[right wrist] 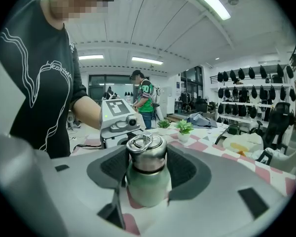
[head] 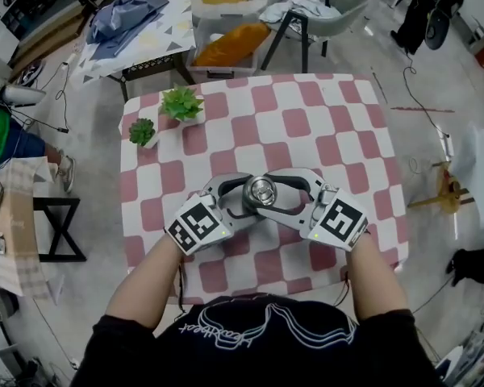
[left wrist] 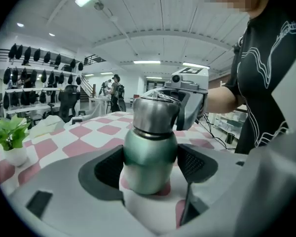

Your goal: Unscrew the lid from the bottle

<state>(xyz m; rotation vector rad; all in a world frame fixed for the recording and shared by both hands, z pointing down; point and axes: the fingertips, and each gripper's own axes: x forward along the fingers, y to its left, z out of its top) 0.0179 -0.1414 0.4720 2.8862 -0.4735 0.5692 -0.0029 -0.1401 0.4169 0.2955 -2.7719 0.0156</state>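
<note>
Clamping was seen twice: the bottle (head: 260, 192) held in the left tool (left wrist: 149, 164), its lid (right wrist: 146, 152) in the right tool (right wrist: 147, 169); slipping on smooth steel was judged likely.

The bottle (left wrist: 149, 164) is a squat metal flask with a pale green, rounded body that narrows at the shoulder. It stands upright on the pink-and-white checked table (head: 306, 119), about midway between the left and right edges and somewhat closer to the near edge than to the far one. Its lid (left wrist: 155, 115) is a broad cap of brushed steel with a metal ring on top. The lid is seated squarely on the neck, and a thin dark seam marks where cap meets body.
</note>
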